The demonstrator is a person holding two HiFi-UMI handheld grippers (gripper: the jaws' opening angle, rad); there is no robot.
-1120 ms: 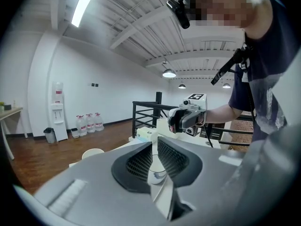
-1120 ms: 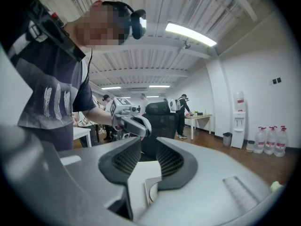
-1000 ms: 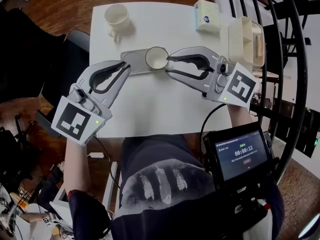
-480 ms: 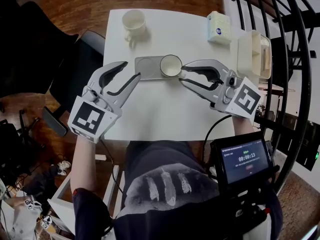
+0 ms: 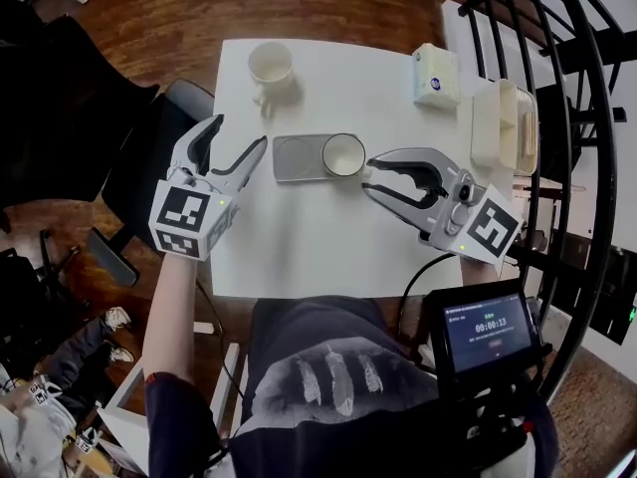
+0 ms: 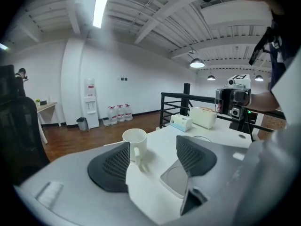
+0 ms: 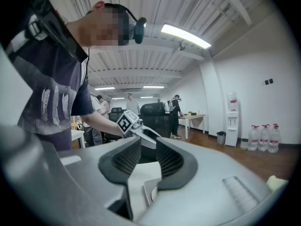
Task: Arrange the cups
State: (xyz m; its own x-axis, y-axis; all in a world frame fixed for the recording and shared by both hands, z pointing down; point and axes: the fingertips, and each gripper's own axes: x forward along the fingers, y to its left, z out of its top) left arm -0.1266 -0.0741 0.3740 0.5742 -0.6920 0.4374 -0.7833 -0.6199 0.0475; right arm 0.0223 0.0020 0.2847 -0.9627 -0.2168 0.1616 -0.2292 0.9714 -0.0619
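Observation:
A white mug with a handle [image 5: 270,65] stands at the far left of the white table [image 5: 299,237]. A second white cup [image 5: 343,154] sits on the right end of a grey tray [image 5: 294,158]. My left gripper [image 5: 240,130] hovers at the table's left edge, left of the tray. Its jaws are opening wide with nothing between them. In the left gripper view the mug [image 6: 135,141] shows beyond the left gripper [image 6: 153,161], and the tray [image 6: 176,182] lies lower right. My right gripper [image 5: 368,175] points at the cup from the right, slightly open and empty. In the right gripper view, only table shows between its jaws [image 7: 146,163].
A tissue box [image 5: 436,76] and a white rack [image 5: 503,118] stand at the table's far right. Black railing [image 5: 582,127] runs along the right side. A dark chair [image 5: 149,147] sits off the left edge. A screen unit [image 5: 488,329] hangs at the person's front.
My left gripper moved out toward the table's left edge and farther from me, and its jaws spread from nearly closed to wide. The right gripper stayed beside the cup.

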